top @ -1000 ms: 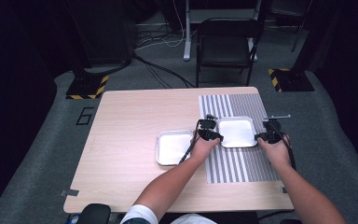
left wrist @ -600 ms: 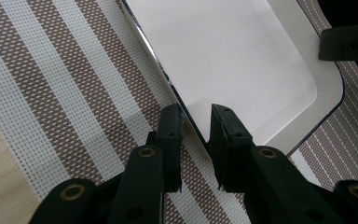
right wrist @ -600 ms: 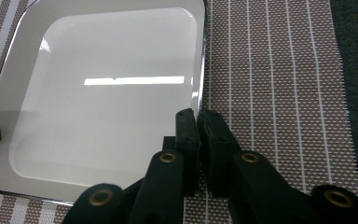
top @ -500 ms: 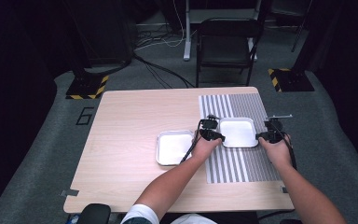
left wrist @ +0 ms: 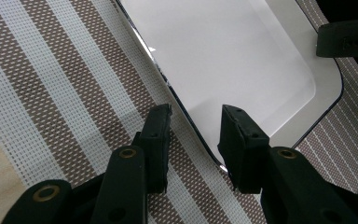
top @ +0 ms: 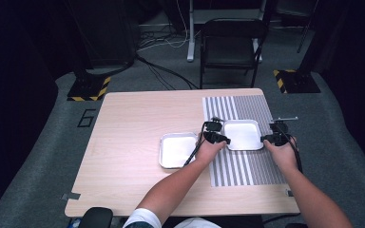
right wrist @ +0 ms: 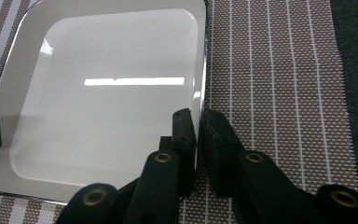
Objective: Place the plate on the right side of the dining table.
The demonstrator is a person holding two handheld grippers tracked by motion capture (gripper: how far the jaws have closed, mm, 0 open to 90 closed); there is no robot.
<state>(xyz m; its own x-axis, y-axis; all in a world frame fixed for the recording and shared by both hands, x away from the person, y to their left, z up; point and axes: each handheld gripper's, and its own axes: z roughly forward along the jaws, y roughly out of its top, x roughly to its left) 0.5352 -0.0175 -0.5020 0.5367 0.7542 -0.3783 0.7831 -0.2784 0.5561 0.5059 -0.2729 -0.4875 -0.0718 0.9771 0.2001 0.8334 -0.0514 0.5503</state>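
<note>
White and glossy, the shallow square tray with rounded corners lies flat on the brown-and-white striped woven placemat, which covers the right part of the pale wooden tabletop. I have one hand-held gripper at each side of this tray.

My left hand-held gripper sits at the tray's left edge. Its black jaws have just been opening, and now they stand spread with the rim running between them: one pad is over the striped mat, the other over the tray's sloping white wall, and neither presses on the rim. In the high view this left hand-held gripper is right beside the tray, with my left forearm coming up across the tabletop.

My right hand-held gripper is at the opposite edge. Its jaws are drawn close together and pinch the thin right rim of the tray, one pad inside on the white surface, one outside over the mat. From above, the right hand-held gripper touches the tray's right side.

A second white square tray rests on the bare wood just left of the placemat, near my left wrist and apart from the first tray. Beyond the tabletop stands a black folding chair on the grey carpet.
</note>
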